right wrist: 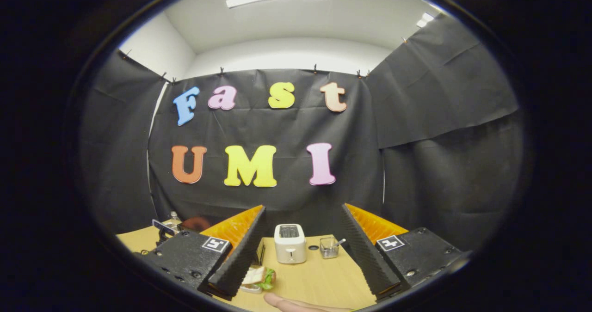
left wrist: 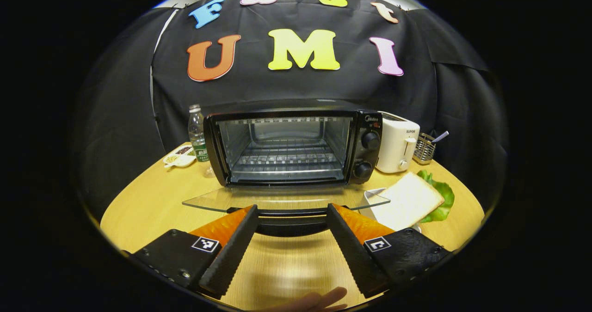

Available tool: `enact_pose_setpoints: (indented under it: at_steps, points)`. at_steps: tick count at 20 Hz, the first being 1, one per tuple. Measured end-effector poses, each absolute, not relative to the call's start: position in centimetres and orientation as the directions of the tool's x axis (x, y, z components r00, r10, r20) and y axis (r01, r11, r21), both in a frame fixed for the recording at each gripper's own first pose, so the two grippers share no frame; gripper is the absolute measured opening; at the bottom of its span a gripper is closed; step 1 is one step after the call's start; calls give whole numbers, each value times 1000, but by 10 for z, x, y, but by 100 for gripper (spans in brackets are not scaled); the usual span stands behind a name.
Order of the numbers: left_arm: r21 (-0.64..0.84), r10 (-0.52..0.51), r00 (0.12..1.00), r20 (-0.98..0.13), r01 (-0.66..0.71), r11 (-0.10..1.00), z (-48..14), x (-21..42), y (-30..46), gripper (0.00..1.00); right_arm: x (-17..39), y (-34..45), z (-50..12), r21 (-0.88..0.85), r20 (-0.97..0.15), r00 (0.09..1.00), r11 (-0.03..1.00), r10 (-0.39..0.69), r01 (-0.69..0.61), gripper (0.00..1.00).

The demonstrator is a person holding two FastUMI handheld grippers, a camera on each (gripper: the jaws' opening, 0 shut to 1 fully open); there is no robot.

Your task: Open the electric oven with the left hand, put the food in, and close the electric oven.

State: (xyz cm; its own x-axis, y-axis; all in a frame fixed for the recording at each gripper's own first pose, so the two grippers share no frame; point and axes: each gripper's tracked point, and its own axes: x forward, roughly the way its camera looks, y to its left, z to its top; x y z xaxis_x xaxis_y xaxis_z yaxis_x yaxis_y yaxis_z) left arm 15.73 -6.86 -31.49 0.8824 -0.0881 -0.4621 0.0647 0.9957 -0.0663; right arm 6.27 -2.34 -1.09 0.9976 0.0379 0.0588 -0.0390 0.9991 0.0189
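oven [left wrist: 286, 148] door down – left hand-held gripper [left wrist: 291, 212] apart | right hand-held gripper [right wrist: 303, 235] apart

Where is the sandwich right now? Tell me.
In the left gripper view, the sandwich lies on the table at right, in front of the white toaster, just right of the open oven door.

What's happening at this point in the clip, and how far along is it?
A person works a tool in each hand at a wooden table. The oven is open, its glass door folded down flat, and the left tool sits open around the door handle. The rack inside looks empty. The sandwich lies on its plate right of the oven, untouched. The right tool hangs open above the table, toward the toaster.
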Motion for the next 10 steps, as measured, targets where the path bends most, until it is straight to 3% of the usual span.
enact_pose_setpoints:
  at_steps: [4, 5, 8, 9, 10]
  points:
    - [-46, -87, 867, -491, 74, 996, -338, 147, -72, 98, 57, -20, -14, 5, 69, 997, 999, 42, -42, 90]
    - [-42, -88, 859, -504, 77, 996, -345, 144, -73, 97, 56, -19, -16, 3, 64, 997, 999, 40, -40, 100]
    - [-59, -92, 820, -565, 71, 996, -373, 136, -75, 95, 56, -17, -25, 1, 34, 999, 1000, 28, -28, 100]
    - [-64, -92, 826, -556, 68, 996, -373, 135, -74, 89, 56, -17, -26, -5, 28, 999, 1000, 25, -25, 100]
    - [-57, -90, 846, -526, 70, 996, -369, 135, -72, 96, 56, -17, -27, -15, 23, 1000, 1000, 18, -18, 100]
